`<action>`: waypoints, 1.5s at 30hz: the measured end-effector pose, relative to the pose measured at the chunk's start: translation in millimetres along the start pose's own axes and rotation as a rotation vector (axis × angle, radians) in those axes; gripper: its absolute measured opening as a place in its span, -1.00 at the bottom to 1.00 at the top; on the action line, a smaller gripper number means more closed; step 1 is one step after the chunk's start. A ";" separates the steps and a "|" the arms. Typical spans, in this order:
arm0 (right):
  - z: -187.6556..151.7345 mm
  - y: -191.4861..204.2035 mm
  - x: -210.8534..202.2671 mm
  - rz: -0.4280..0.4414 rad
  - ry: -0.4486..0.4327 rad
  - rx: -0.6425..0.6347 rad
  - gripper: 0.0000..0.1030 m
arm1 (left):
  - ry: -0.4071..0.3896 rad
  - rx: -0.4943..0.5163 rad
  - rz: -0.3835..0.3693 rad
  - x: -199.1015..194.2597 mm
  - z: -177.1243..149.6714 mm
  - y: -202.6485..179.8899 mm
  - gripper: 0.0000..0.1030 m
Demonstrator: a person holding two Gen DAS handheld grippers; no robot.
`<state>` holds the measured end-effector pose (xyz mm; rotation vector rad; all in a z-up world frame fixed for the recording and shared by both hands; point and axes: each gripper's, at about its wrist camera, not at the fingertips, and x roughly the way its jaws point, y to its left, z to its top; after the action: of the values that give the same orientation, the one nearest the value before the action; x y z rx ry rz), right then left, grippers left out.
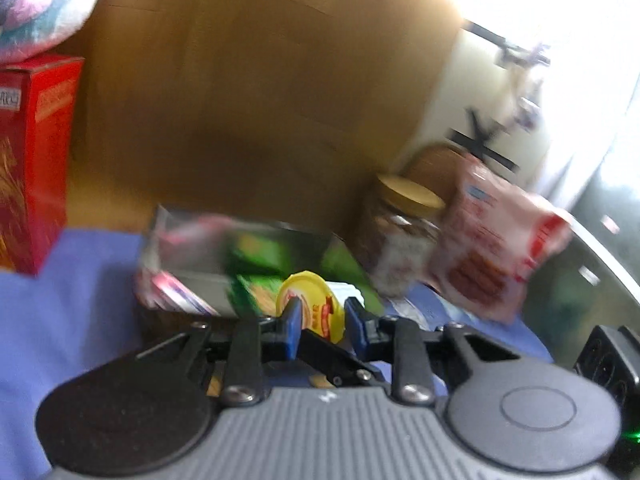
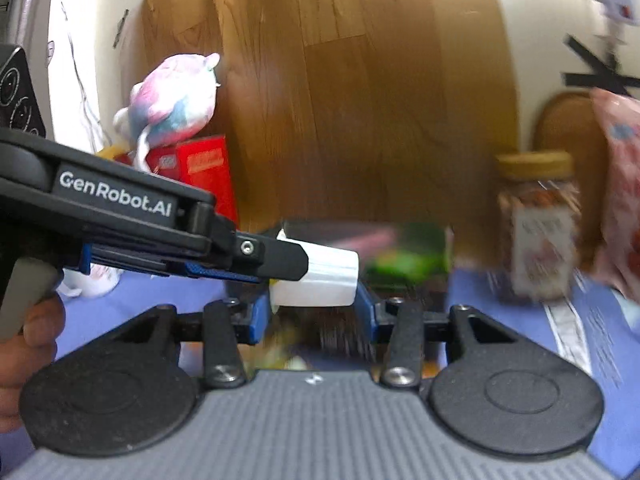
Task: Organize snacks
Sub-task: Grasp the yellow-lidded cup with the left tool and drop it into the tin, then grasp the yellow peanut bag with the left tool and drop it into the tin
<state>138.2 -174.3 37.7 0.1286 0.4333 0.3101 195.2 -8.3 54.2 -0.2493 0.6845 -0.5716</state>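
Note:
My left gripper (image 1: 324, 316) is shut on a small white cup with a yellow lid (image 1: 310, 300), held off the blue cloth. From the right wrist view the same cup (image 2: 320, 280) comes in from the left, just above my right gripper (image 2: 312, 316). The right jaws stand well apart, and a dark blurred thing (image 2: 340, 334) fills the gap between them; whether they grip it I cannot tell. A clear box (image 1: 188, 240) behind the cup holds green packets (image 1: 256, 256) and other snacks.
A gold-lidded jar (image 1: 400, 224) and a pink-red pouch (image 1: 500, 248) stand at the right. A red box (image 1: 32, 160) with a pastel plush toy (image 2: 176, 100) on it is at the left. A wooden panel (image 1: 240, 100) closes the back. A person's hand (image 2: 28, 340) holds the left gripper.

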 end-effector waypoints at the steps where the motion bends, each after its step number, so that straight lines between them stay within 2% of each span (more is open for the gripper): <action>1: 6.4 -0.3 15.0 0.009 0.007 0.003 -0.08 | 0.004 -0.007 0.014 5.9 5.4 7.2 -0.54; 6: 14.9 2.9 72.2 0.034 0.082 0.013 -0.02 | 0.038 -0.042 0.099 40.7 15.6 39.2 -0.47; 8: 15.6 5.1 76.1 0.035 0.076 -0.004 -0.01 | 0.025 -0.043 0.115 41.5 14.5 45.9 -0.43; 10: 17.2 5.6 64.1 0.036 0.060 -0.023 -0.01 | -0.010 -0.066 0.079 26.7 10.8 49.6 -0.43; 12: 14.4 -3.3 35.9 0.018 0.005 -0.009 -0.01 | -0.050 -0.062 0.045 6.6 3.3 49.3 -0.43; 16: -11.8 -46.1 -26.8 -0.054 -0.003 0.125 0.03 | -0.041 -0.029 0.009 -13.2 -17.8 37.9 -0.43; 20: -48.6 -62.4 -53.7 -0.109 0.072 0.184 0.12 | 0.020 0.000 -0.033 -12.2 -41.6 16.8 -0.43; 25: -65.8 -63.5 -31.6 -0.115 0.183 0.226 0.12 | 0.081 -0.006 -0.052 -12.4 -59.0 9.1 -0.43; 26: -65.2 -68.8 -28.1 -0.099 0.186 0.279 0.04 | 0.083 -0.008 -0.052 -14.2 -61.8 9.2 -0.43; 28: -65.9 -72.6 -28.6 -0.051 0.198 0.334 -0.40 | 0.083 -0.014 -0.045 -19.8 -67.0 8.3 -0.43; 29: -67.3 -67.9 -31.6 -0.048 0.199 0.338 -0.46 | 0.084 -0.016 -0.042 -22.2 -69.2 7.5 -0.43; 33: -69.0 -50.2 -55.6 -0.041 0.178 0.288 -0.55 | 0.100 -0.017 -0.046 -27.0 -75.7 2.8 -0.37; 36: -69.0 -39.4 -87.9 -0.082 0.098 0.209 -0.55 | 0.128 -0.002 -0.089 -24.5 -80.0 -9.8 -0.37; 38: -67.8 -35.8 -101.8 -0.040 0.101 0.176 -0.55 | 0.142 0.033 -0.118 -23.2 -84.0 -20.4 -0.32; 42: -74.9 -39.2 -114.3 0.253 0.243 0.109 -0.50 | 0.199 0.103 -0.183 -14.4 -96.1 -40.2 -0.25; 43: -79.7 -37.5 -114.3 0.263 0.272 0.077 -0.47 | 0.211 0.115 -0.189 -12.3 -98.9 -43.6 -0.25; 45: -87.3 -36.8 -115.0 0.180 0.272 0.025 -0.20 | 0.232 0.135 -0.198 -8.3 -104.5 -50.6 -0.25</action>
<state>11.4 -241.2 -2.7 0.1504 0.6976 0.5023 100.3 -48.4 0.0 -0.1257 0.8466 -0.8419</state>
